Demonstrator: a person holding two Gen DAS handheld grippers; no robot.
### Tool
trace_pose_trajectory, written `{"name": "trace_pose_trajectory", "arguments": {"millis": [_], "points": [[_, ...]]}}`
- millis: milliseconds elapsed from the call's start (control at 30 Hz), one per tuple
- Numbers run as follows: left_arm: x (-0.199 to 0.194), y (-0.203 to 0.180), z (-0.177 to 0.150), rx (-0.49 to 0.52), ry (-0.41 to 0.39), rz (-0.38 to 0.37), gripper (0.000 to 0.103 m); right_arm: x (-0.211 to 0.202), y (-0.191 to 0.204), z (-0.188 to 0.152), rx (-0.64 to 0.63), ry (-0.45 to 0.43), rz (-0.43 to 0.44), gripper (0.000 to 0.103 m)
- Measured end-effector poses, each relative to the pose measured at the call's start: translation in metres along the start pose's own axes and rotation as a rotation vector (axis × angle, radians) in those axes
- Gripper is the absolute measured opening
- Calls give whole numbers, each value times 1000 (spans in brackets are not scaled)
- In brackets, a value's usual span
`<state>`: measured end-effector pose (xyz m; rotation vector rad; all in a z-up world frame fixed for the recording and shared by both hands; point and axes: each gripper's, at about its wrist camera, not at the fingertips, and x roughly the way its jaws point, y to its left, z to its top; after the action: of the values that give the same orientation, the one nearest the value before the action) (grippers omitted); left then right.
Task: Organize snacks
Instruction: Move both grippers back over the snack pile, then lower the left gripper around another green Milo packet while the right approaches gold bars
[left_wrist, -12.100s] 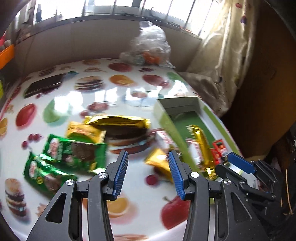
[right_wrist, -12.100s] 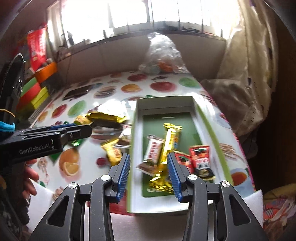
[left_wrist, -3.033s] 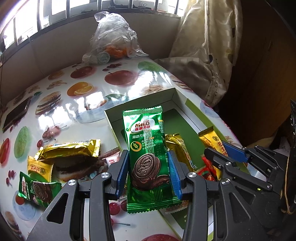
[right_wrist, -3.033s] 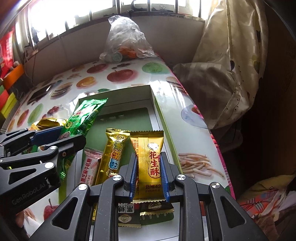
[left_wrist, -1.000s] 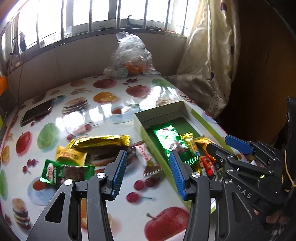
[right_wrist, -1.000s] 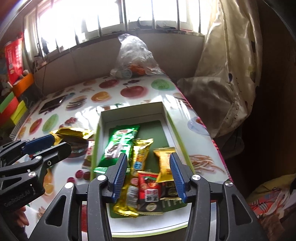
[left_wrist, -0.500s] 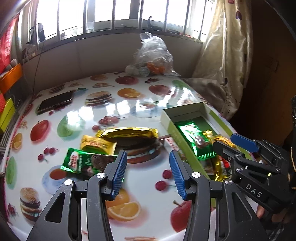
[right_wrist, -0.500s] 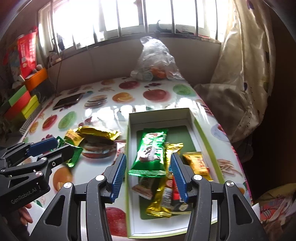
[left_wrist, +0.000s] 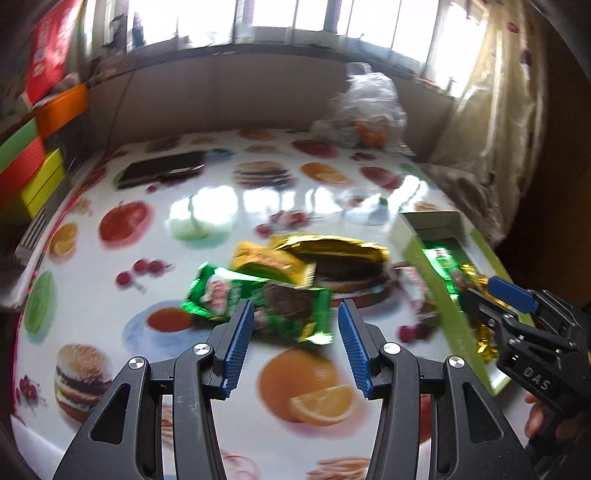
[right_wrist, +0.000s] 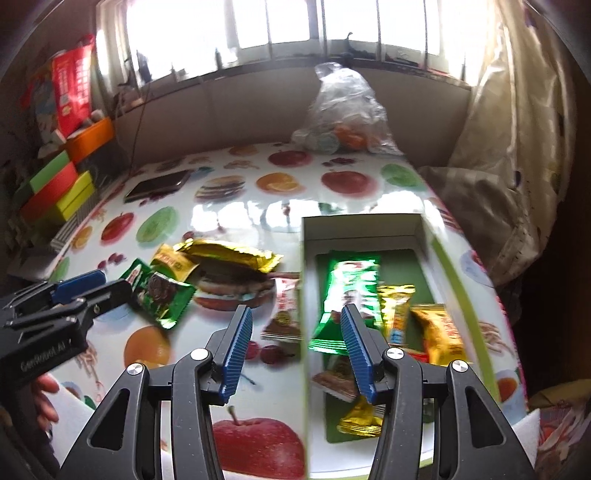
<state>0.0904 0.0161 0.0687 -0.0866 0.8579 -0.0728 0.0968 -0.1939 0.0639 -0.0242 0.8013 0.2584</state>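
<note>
Snacks left loose on the surface (left_wrist: 207, 369) beside the box (right_wrist: 369, 227), chiefly the green wafer packet (left_wrist: 258, 306) before the open, empty left hand-held gripper (left_wrist: 295, 345), look light, crinkly and slippery, best pinched across the flat middle.

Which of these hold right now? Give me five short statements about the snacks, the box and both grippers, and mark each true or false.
1. The left gripper is open and holds nothing. True.
2. The green chocolate-biscuit packet on the table lies just ahead of the left gripper. True.
3. The white cardboard box with green rim holds no snacks. False: a green biscuit packet in the box, a gold bar wrapper and an orange-yellow packet lie in it.
4. The right gripper is clamped on the long gold foil packet. False: it is open, and that packet lies on the table.
5. A dark phone lies on the fruit-print tablecloth. True.
</note>
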Motion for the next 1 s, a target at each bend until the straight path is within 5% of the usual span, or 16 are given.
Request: {"name": "trace_pose_trajectory", "arguments": {"millis": [367, 1000], "points": [[15, 49, -10, -98, 42, 39, 49, 34, 35, 5, -89, 66, 27, 50], [30, 79, -8, -161, 69, 61, 49, 103, 101, 16, -185, 198, 279, 50]]}}
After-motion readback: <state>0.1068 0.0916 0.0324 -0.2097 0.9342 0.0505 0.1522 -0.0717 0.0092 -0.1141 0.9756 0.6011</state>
